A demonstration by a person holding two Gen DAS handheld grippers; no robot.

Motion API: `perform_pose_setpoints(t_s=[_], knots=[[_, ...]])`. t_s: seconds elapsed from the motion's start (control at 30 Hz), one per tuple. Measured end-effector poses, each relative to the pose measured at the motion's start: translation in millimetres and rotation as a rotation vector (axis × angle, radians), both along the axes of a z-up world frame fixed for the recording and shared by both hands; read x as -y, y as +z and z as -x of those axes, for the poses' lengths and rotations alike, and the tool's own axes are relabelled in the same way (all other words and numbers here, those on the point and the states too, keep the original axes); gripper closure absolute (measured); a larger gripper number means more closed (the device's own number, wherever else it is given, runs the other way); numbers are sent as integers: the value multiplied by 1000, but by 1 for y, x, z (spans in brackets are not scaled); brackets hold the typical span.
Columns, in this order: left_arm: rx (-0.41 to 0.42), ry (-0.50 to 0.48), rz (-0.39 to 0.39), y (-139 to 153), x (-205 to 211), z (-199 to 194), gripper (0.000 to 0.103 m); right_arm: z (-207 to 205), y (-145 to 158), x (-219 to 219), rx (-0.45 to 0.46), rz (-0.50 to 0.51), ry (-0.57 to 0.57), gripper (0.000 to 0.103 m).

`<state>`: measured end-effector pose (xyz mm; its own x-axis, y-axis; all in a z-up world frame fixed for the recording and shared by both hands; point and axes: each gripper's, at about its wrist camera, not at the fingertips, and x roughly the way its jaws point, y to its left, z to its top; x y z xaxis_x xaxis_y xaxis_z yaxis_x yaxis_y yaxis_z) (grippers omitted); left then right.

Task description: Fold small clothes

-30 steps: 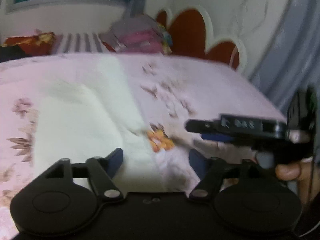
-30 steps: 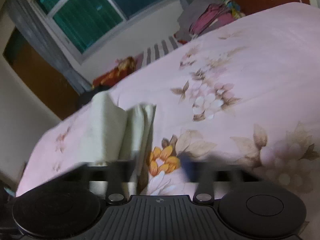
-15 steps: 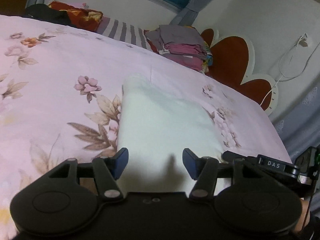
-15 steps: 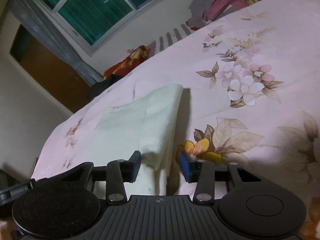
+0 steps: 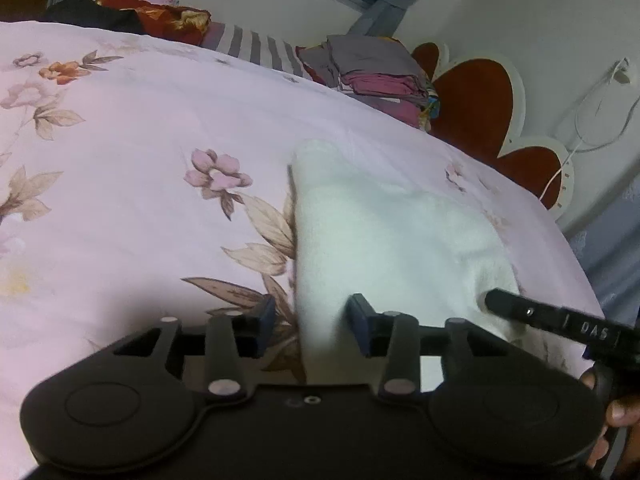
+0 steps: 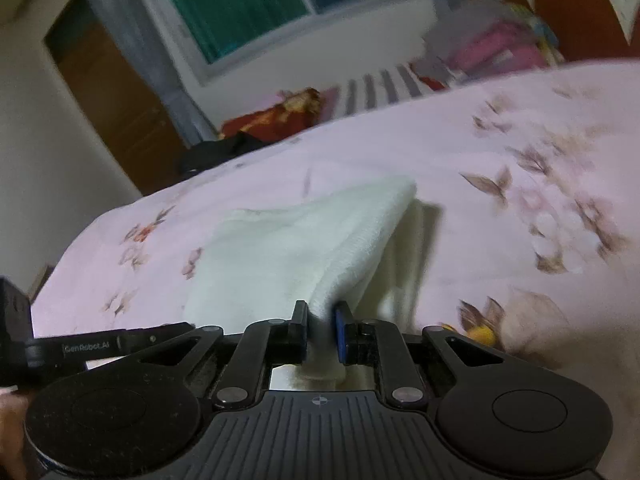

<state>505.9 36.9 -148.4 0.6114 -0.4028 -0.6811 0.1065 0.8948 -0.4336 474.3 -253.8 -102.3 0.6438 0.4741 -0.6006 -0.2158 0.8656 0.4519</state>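
A small white cloth [image 5: 384,232] lies folded on the pink floral bedspread [image 5: 140,140]. My left gripper [image 5: 312,322] is open, its jaws on either side of the cloth's near left edge, not pinching it. My right gripper [image 6: 322,330] is shut on the cloth [image 6: 304,240] at its near corner and lifts that part off the bed. The right gripper's finger also shows in the left wrist view [image 5: 560,322] at the cloth's right corner. The left gripper's finger shows in the right wrist view [image 6: 108,344].
A stack of folded clothes [image 5: 376,76] and a striped pillow [image 5: 256,48] lie at the bed's far side by a red and white headboard [image 5: 480,96]. A window [image 6: 248,4] and a brown door [image 6: 112,96] are behind. The bed's right edge falls off near the right gripper.
My right gripper has shut on the cloth's near corner and raised it. My left gripper has shifted to the cloth's left edge and narrowed, still open.
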Motion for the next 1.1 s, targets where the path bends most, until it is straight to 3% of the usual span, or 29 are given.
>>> perform_pose_setpoints(t_s=[0.03,0.13,0.3,0.43,0.57,0.6,0.63,0.73,0.8,0.87,0.9,0.93,1.0,1.1], knots=[[2,-5,17,1,-1,-1,58,1,-1,-2,-1,21,-5,88],[21,-15,63,5,0,2,31,-2,-12,7,-66,37,-60,88],[7,-83,57,5,11,-3,43,4,-9,21,-72,-35,-99,88],[-4,-109,147,7,0,12,43,20,-3,39,-99,-131,-138,88],[-20,-134,136,4,4,33,43,36,-1,30,-114,-110,-105,88],[-45,-141,112,-1,9,34,43,37,-6,24,-148,-104,-100,88],[-69,-158,77,-8,14,36,51,37,-13,17,-196,-111,-84,88],[-45,-183,3,-9,15,49,54,52,-13,-2,-171,-68,-22,88],[-59,-181,25,-4,8,55,52,64,-6,5,-139,-62,-81,88],[-56,-195,100,0,2,66,34,76,-1,19,-141,-89,-123,88],[-55,-210,100,0,2,71,33,82,-1,22,-152,-95,-112,88],[-65,-227,48,-3,5,76,38,87,-3,23,-176,-91,-89,88],[-50,-260,-32,-8,9,85,41,93,-15,12,-245,1,-25,89],[-28,-232,-14,3,1,81,43,98,-1,13,-195,57,-61,88]])
